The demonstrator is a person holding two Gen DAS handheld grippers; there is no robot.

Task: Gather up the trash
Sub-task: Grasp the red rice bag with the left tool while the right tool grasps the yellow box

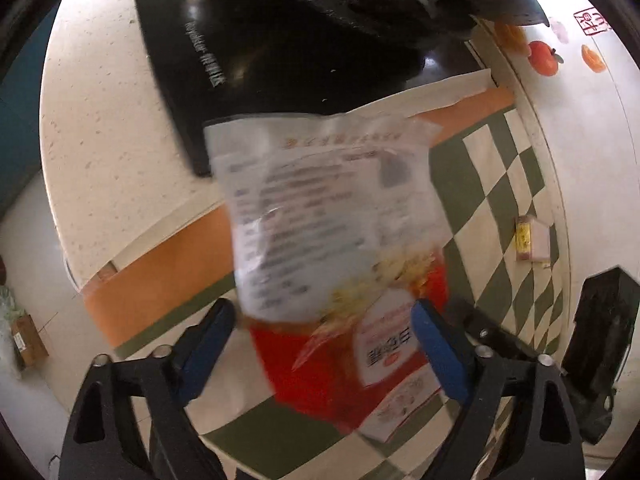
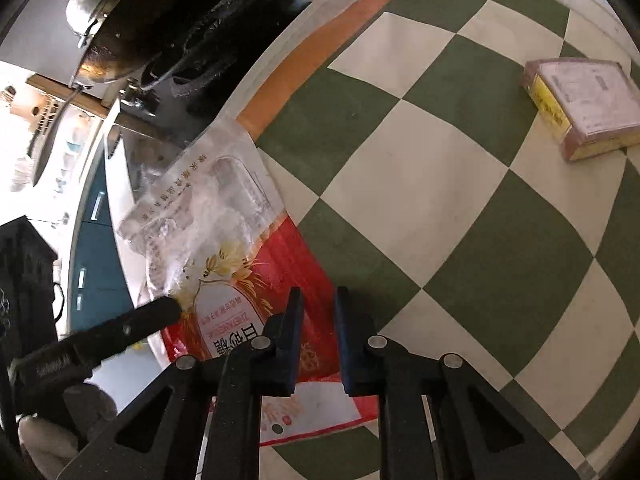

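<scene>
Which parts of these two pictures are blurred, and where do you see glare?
Left wrist view: the rice bag is smeared by motion blur, its print unreadable; glare spots on the black stove. Right wrist view: bag text sharper; the window area at the left edge is overexposed.

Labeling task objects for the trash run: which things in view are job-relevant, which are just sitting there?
Job:
empty rice bag
small box
left gripper
right gripper

Lying about:
checkered cloth
wok
black stove
fruit decals
</scene>
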